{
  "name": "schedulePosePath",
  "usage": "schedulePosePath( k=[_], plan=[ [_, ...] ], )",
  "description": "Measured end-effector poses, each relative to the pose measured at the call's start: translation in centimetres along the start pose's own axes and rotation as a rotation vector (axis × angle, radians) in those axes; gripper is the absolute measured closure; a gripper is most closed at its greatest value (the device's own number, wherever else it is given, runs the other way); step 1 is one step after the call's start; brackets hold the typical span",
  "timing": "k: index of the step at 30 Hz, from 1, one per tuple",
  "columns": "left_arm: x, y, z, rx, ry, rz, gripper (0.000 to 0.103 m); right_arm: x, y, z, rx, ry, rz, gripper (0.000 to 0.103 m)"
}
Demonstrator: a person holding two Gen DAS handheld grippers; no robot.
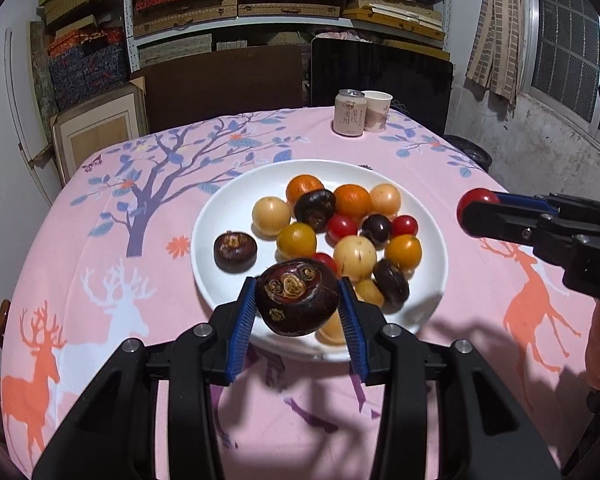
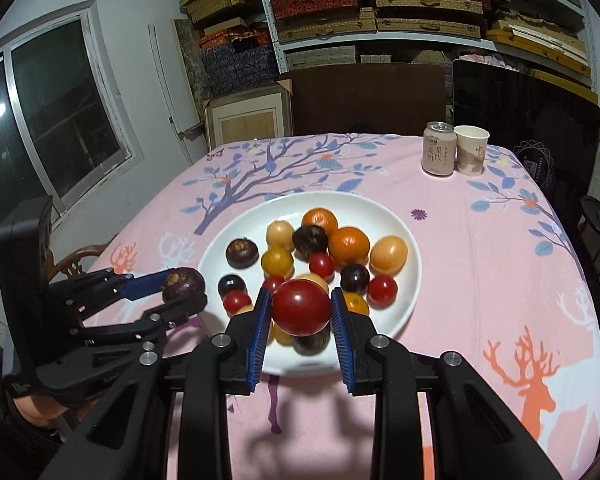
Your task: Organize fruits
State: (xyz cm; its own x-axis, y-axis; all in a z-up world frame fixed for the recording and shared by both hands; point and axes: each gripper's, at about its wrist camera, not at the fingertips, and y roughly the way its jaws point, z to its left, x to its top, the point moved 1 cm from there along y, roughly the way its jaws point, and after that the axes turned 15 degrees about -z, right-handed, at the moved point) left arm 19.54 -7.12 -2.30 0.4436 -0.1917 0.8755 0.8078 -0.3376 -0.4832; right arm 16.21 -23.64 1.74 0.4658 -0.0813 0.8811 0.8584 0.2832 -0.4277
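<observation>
So my left gripper (image 1: 298, 306) was clamped on a dark water chestnut (image 1: 297, 301), my right gripper (image 2: 300, 312) pinching 1 red tomato (image 2: 302, 307), both hanging just above the plate's (image 1: 228, 208) near rim, remaining fruit straight ahead.

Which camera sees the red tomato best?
The right wrist view: the red tomato sits big and close between the right gripper fingers. The left wrist view shows it only small, far right, partly hidden by those fingers.
</observation>
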Motion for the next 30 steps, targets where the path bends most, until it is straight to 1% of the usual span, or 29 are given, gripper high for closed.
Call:
schedulePosePath(
  k=[6, 11, 18, 21, 22, 23, 24, 25, 26, 27, 28, 30],
  plan=[
    [0.7, 2.3, 0.4, -0.003, -0.025, 0.012, 0.063, 1.4, 2.1, -0.1, -0.002, 0.012, 0.011, 0.073],
    [0.5, 4.0, 0.8, 0.000, -0.030, 0.032, 0.063, 1.8, 3.4, -0.5, -0.005, 0.016, 0.021, 0.073],
    [1.0, 5.8, 1.4, 0.010, -0.039, 0.040, 0.063, 2.4, 5.6, -1.1, -0.023, 0.016, 0.031, 0.073],
    [1.2, 7.1, 1.4, 0.017, -0.032, 0.052, 0.062, 2.6, 6.8, -1.3, -0.035, 0.020, 0.033, 0.072],
    [1.1, 7.8, 1.3, 0.019, -0.024, 0.064, 0.057, 2.5, 7.3, -1.5, -0.042, 0.027, 0.032, 0.072],
    [0.8, 8.5, 1.3, 0.028, -0.019, 0.080, 0.051, 2.3, 7.9, -1.8, -0.051, 0.042, 0.034, 0.065],
    [0.5, 9.1, 1.5, 0.047, -0.024, 0.094, 0.034, 2.1, 8.2, -2.0, -0.066, 0.048, 0.039, 0.050],
    [0.3, 9.3, 1.7, 0.059, -0.033, 0.097, 0.025, 1.8, 8.3, -2.2, -0.078, 0.056, 0.039, 0.047],
    [0.1, 9.2, 2.0, 0.062, -0.047, 0.097, 0.024, 1.5, 8.2, -2.4, -0.072, 0.065, 0.043, 0.046],
    [0.0, 9.1, 2.1, 0.059, -0.057, 0.098, 0.020, 1.3, 8.2, -2.5, -0.066, 0.067, 0.046, 0.046],
    [-0.2, 8.8, 2.3, 0.063, -0.058, 0.097, 0.014, 1.1, 7.9, -2.6, -0.066, 0.064, 0.046, 0.046],
    [-0.3, 8.2, 2.3, 0.078, -0.046, 0.089, 0.014, 0.6, 7.3, -2.8, -0.063, 0.069, 0.050, 0.046]
  ],
)
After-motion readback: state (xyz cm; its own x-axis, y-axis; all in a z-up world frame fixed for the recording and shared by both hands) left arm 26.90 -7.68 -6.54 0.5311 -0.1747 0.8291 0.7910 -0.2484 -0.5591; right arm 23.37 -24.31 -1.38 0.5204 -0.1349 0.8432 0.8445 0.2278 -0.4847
